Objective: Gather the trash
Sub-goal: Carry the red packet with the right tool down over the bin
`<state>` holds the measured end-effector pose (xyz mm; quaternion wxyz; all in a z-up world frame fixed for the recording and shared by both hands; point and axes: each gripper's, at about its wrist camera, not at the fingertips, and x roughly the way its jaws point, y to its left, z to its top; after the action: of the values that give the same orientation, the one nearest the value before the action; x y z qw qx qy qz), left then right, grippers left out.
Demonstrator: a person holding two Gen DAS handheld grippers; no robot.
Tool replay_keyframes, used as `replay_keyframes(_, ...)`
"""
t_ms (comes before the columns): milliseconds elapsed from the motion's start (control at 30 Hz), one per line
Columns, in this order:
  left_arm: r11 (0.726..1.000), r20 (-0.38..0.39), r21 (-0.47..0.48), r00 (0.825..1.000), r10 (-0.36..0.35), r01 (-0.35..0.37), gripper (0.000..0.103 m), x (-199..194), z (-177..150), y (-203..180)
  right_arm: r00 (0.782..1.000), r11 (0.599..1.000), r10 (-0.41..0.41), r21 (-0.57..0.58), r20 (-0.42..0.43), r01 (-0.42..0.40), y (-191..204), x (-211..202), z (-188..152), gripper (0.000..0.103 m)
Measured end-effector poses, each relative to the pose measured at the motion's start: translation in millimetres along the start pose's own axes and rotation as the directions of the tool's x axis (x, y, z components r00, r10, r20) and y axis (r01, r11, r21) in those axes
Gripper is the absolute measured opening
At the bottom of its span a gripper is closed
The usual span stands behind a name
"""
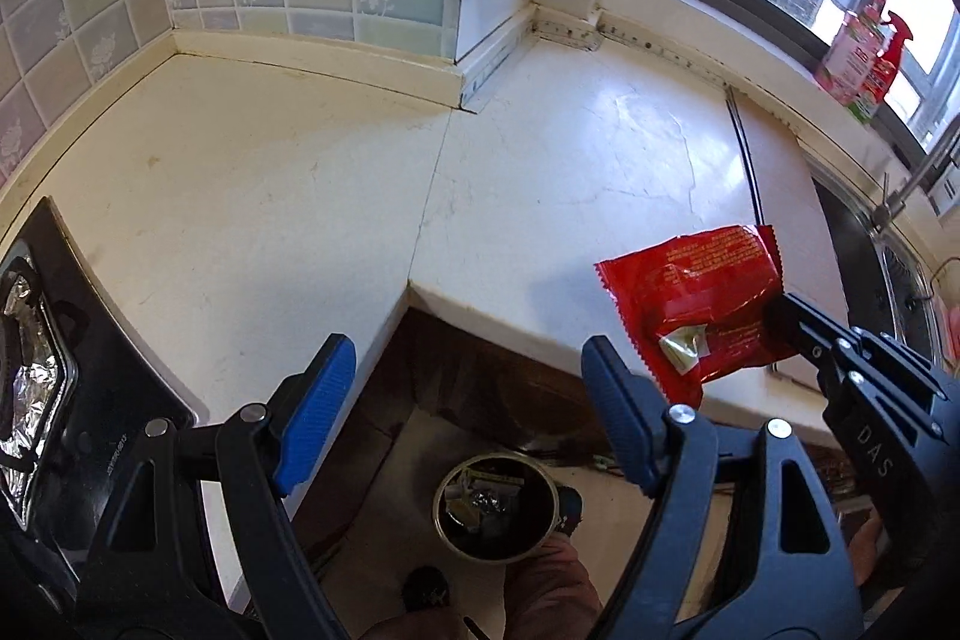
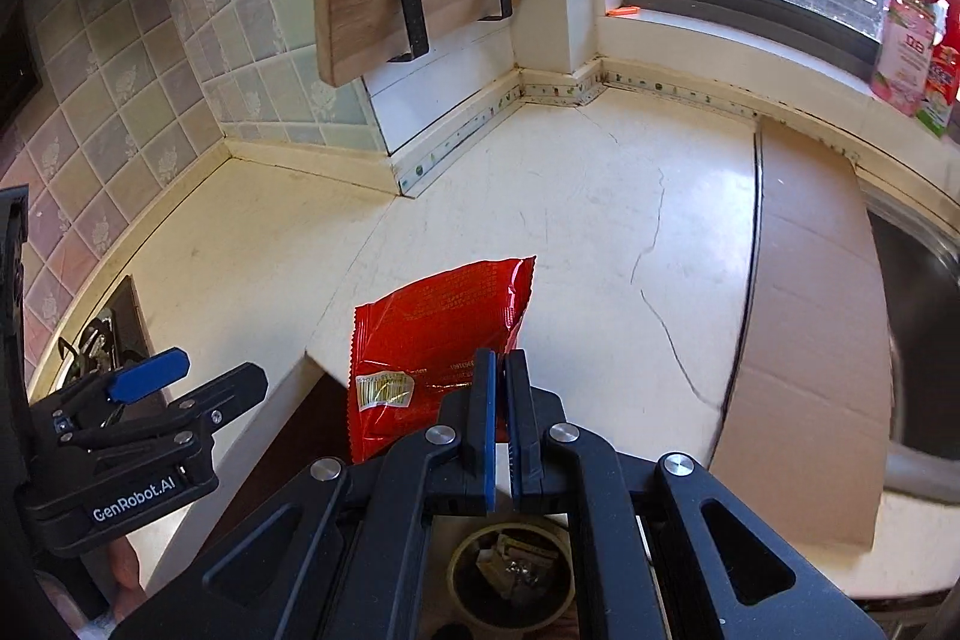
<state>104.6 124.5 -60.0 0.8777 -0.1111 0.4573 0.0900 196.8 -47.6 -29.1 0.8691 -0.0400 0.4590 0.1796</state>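
Right wrist view puts your right gripper (image 2: 503, 370) pressed together on the lower edge of the red snack packet (image 2: 441, 334), which hangs in the air above the counter's inner corner, its free end pointing toward 12 o'clock over the white countertop (image 2: 570, 220). The trash bin (image 2: 510, 574) sits on the floor almost straight below, at 6 o'clock in that frame, already holding some crumpled scraps. Your left gripper (image 1: 462, 412) stands spread wide with nothing between its blue pads (image 1: 315, 400), and in its own view the bin (image 1: 495, 505) lies between the fingers toward 6 o'clock while the packet (image 1: 696, 304) sits off at 3 o'clock. The main risk, as I judge it, is the hold itself: you have only a thin margin of slick foil pinched, so a quick swing could let the packet slide out and land on the counter or on the floor beside the bin. A light, flat wrapper may also drift sideways once let go (it looks nearly empty, though I cannot be sure), so releasing from high up could send it past the rim. Watch the counter edge too; the packet's loose end could snag on it as you lower. The two grippers are near each other, so a careless crossing could knock them together, and your foot (image 1: 567, 511) rests just beside the bin, where a nudge could shift it.
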Motion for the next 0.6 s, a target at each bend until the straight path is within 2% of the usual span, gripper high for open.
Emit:
replay_keyframes(233,0.996,-0.112,0.083,0.993,-0.035,0.045,0.075,2.2,-64.5,-6.3,0.994,0.998,-0.052,0.019,-0.095,0.055,20.5,-28.8,-98.3,0.003)
replay_keyframes(400,0.99,-0.197,0.129,0.98,-0.038,0.064,0.075,23.4,-101.3,-13.7,0.978,0.996,-0.071,0.048,-0.196,0.082,20.1,-18.6,-158.4,0.003)
replay_keyframes(600,0.982,-0.309,0.168,0.951,-0.035,0.09,0.075,64.0,-148.7,-22.5,0.953,0.988,-0.073,0.107,-0.293,0.109,6.6,12.0,-225.2,0.003)
